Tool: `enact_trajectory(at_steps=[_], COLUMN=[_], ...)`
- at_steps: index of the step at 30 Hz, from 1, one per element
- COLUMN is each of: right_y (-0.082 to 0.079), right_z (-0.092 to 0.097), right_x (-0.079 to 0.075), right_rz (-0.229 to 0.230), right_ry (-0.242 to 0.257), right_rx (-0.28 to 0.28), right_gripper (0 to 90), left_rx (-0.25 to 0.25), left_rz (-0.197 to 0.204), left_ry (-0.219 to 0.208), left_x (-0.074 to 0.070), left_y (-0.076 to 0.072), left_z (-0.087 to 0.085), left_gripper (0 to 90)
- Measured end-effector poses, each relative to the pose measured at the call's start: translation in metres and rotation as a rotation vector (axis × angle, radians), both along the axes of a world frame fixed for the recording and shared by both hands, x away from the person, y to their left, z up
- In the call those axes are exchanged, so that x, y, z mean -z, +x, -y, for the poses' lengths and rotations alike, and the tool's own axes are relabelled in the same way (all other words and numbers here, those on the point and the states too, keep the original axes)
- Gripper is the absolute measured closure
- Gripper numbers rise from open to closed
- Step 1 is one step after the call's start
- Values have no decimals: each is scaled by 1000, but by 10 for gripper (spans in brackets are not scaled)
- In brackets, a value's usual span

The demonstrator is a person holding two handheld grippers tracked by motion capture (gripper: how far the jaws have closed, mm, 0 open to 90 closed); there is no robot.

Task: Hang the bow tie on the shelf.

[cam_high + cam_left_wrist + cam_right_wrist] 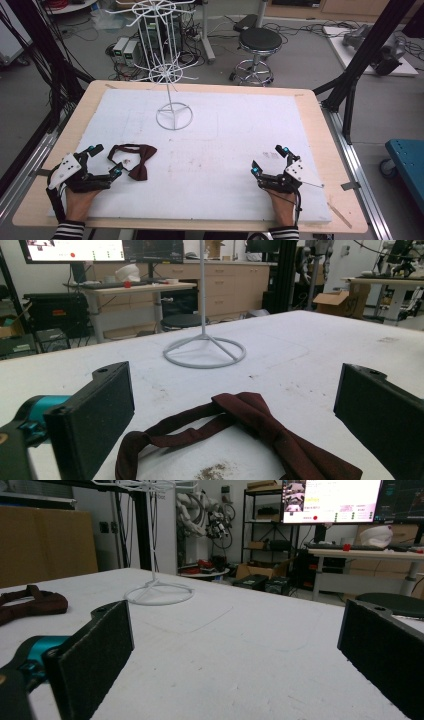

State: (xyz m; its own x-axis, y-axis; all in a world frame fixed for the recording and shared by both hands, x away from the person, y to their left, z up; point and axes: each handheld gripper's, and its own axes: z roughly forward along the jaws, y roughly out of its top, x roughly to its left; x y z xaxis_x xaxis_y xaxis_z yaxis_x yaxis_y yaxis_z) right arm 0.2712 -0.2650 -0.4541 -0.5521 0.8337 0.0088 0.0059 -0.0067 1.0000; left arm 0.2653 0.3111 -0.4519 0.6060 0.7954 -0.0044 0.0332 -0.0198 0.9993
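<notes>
While both hands rest low on the white foam mat (210, 150), left gripper (104, 160) jaws stand wide, dark maroon fabric bow tie (135, 159) lying flat between and just ahead, untouched. Right gripper (270, 160) equally wide, nothing between; bow tie well apart.
</notes>
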Motion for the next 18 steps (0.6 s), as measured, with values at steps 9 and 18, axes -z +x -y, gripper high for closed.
enact_trajectory(at_steps=[9,18], right_y=[0,0], right_z=[-1,-1], right_x=[0,0], right_rz=[5,14], right_ry=[-7,-18], right_rx=[1,5], right_gripper=[7,7], left_rx=[-6,-20], left_rz=[-8,-9], left_ry=[-10,-2], left_x=[0,-8], left_y=[1,2], left_z=[-1,-2], left_gripper=[32,31])
